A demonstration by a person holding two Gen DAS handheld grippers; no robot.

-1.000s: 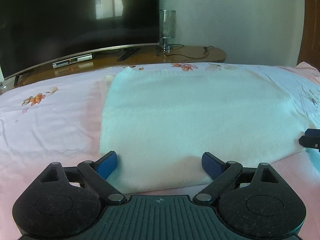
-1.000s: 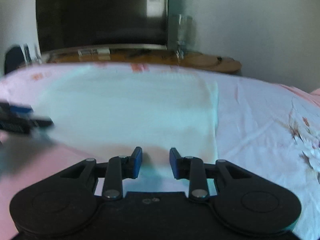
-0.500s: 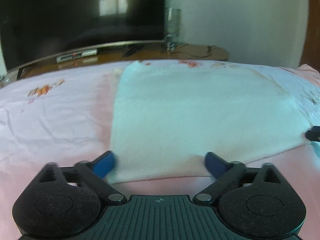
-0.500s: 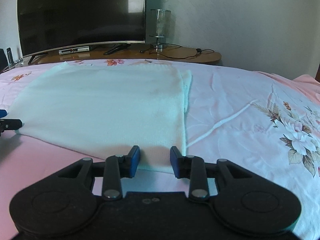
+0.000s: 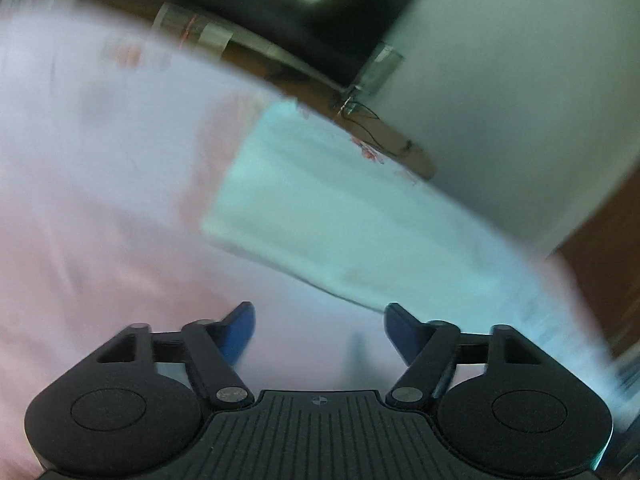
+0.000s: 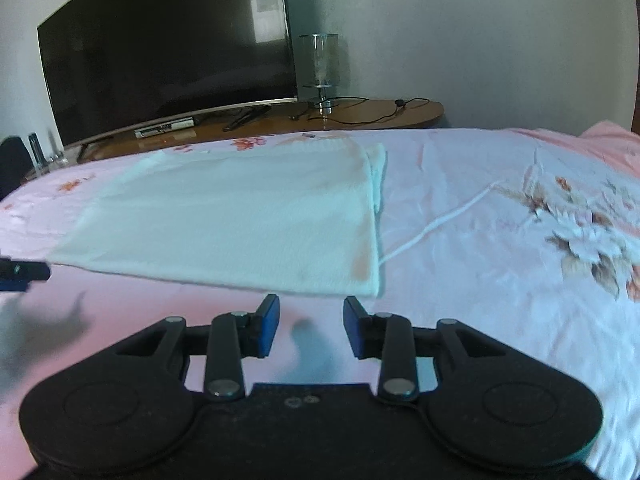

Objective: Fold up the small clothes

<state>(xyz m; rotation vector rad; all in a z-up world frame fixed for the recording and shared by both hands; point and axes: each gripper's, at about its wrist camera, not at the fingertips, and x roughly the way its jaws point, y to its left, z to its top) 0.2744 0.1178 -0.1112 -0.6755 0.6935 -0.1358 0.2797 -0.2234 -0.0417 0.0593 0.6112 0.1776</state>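
A pink floral bedsheet (image 6: 500, 208) covers the bed. Beyond it, a wooden TV stand (image 6: 360, 114) carries a large dark television (image 6: 168, 52), a glass lamp (image 6: 322, 68) and a black cable (image 6: 360, 114).

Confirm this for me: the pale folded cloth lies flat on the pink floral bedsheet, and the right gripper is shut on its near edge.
Not quite. The right wrist view shows the right gripper open, its fingers apart and just short of the cloth's near edge, gripping nothing. The rest holds: the pale folded cloth lies flat on the pink floral bedsheet.
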